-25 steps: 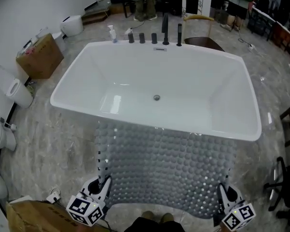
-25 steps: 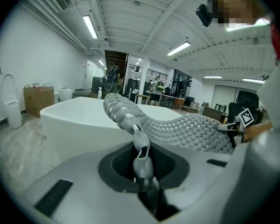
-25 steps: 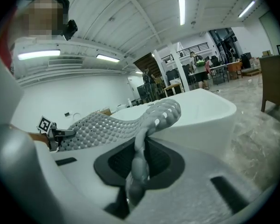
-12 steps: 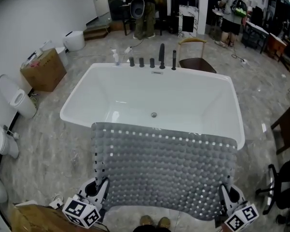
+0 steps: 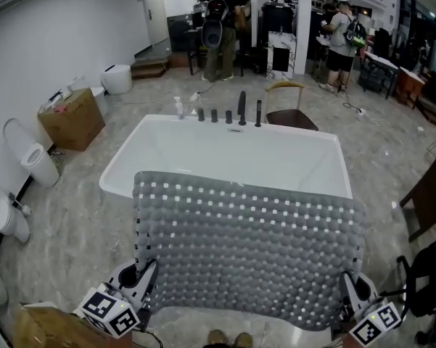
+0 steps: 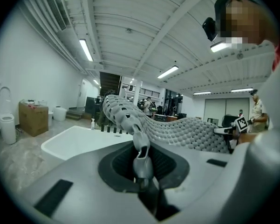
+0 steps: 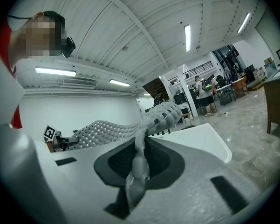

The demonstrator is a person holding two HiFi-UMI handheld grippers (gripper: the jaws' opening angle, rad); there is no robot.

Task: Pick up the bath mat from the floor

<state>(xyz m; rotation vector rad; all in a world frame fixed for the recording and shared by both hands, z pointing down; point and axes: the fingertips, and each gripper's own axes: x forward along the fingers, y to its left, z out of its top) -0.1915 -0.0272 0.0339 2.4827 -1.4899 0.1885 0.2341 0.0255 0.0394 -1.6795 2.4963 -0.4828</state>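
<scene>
A grey studded bath mat (image 5: 250,245) with rows of square holes hangs spread out in the air, held by its two near corners. My left gripper (image 5: 146,275) is shut on the mat's near left corner, and my right gripper (image 5: 352,287) is shut on its near right corner. In the left gripper view the pinched mat (image 6: 140,143) runs up from the jaws and off to the right. The right gripper view shows the mat (image 7: 139,160) squeezed between the jaws, stretching left. The mat's far edge hides the near rim of the white bathtub (image 5: 232,154).
Black taps (image 5: 241,109) line the tub's far rim, a chair (image 5: 290,114) behind them. Toilets (image 5: 30,158) and a cardboard box (image 5: 72,118) stand at the left wall. Another box (image 5: 36,328) sits near my left gripper. People (image 5: 341,35) stand at the back; dark furniture (image 5: 428,194) is on the right.
Both grippers have risen with the mat. It hung low in front of the tub's near wall; now its far edge stands above the near rim and covers part of the basin.
</scene>
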